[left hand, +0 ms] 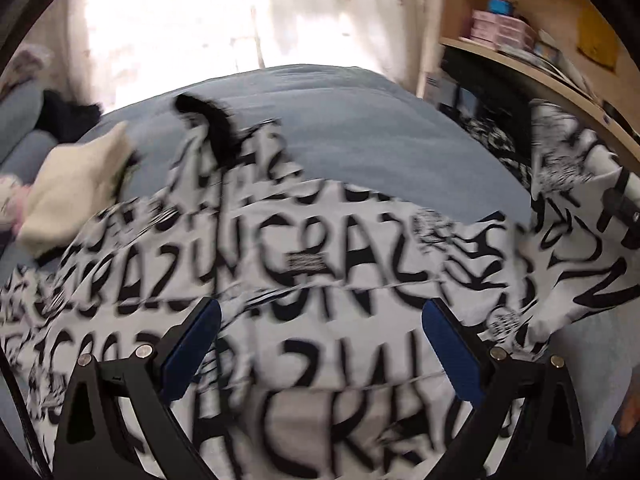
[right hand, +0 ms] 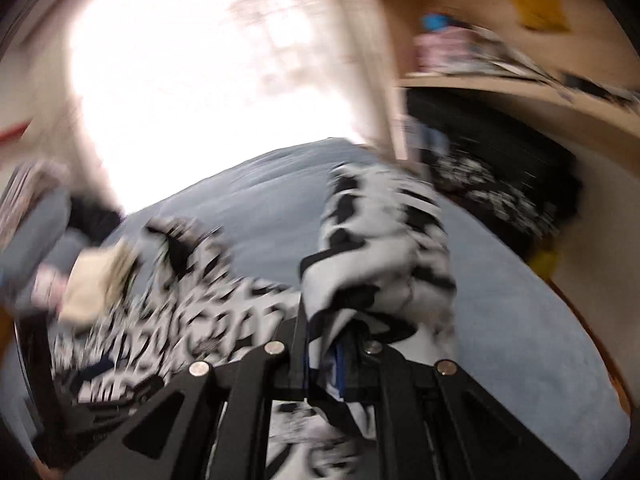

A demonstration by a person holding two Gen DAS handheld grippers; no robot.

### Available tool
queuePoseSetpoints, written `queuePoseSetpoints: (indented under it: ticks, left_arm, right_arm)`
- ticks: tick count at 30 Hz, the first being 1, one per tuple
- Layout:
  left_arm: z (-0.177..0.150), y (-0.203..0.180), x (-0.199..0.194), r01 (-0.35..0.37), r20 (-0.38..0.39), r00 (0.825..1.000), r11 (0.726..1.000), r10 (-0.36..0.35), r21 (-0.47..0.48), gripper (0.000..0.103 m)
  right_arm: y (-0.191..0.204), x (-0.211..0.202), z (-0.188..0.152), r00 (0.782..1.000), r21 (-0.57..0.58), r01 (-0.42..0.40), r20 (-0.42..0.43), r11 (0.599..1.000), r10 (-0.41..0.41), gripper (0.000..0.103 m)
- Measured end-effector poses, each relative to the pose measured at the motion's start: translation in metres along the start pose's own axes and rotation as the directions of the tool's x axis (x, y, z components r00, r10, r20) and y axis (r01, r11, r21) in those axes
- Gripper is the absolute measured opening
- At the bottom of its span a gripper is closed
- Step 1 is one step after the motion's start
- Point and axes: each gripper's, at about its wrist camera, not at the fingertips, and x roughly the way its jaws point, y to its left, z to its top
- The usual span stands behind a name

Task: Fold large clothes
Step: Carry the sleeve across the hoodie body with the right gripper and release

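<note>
A large white garment (left hand: 320,264) printed with black letters lies spread over a blue bed cover (left hand: 360,128). My left gripper (left hand: 320,320) hovers just above it, open, its blue pads (left hand: 196,344) wide apart and nothing pinched between them. At the right, a part of the garment (left hand: 568,200) is lifted off the bed. In the right wrist view my right gripper (right hand: 326,344) is shut on a bunched fold of this garment (right hand: 384,248), which stands up in front of the jaws. Both views are blurred.
A folded cream cloth (left hand: 76,192) lies at the bed's left side beside blue pillows (left hand: 24,120). A wooden shelf unit (left hand: 520,64) with boxes stands at the right, with a dark patterned cloth (left hand: 492,136) beneath it. A bright curtained window (left hand: 200,20) is behind the bed.
</note>
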Motion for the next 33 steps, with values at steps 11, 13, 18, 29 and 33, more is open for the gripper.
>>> queuePoseSetpoints:
  ticks: [11,13,18,29,33]
  left_arm:
    - [-0.06,0.067,0.013,-0.032,-0.071,0.997,0.996,0.026,-0.082,0.1]
    - [-0.068,0.071,0.015,0.016,-0.065,0.998,0.993,-0.024,-0.118,0.1]
    - [-0.076,0.069,0.029,0.098,-0.14,0.982,0.977,-0.125,-0.189,0.1]
    - [-0.063,0.044,0.022,0.208,-0.148,0.961,0.963,-0.234,-0.173,0.1]
    - [-0.057,0.042,0.02,0.213,-0.145,0.96,0.96,-0.241,-0.183,0.1]
  right_arm:
    - [0.09,0.083,-0.127,0.93,-0.176,-0.033,-0.366,0.984,-0.034,0.018]
    - [0.09,0.08,-0.135,0.928,-0.159,-0.03,-0.371,0.987,-0.031,0.022]
    - [0.091,0.063,-0.139,0.935,-0.117,-0.041,-0.354,0.992,-0.003,0.043]
    - [0.097,0.039,-0.141,0.95,-0.113,-0.156,-0.29,0.981,0.118,0.061]
    - [0.103,0.058,-0.136,0.954,-0.148,-0.096,-0.295,0.984,0.049,0.061]
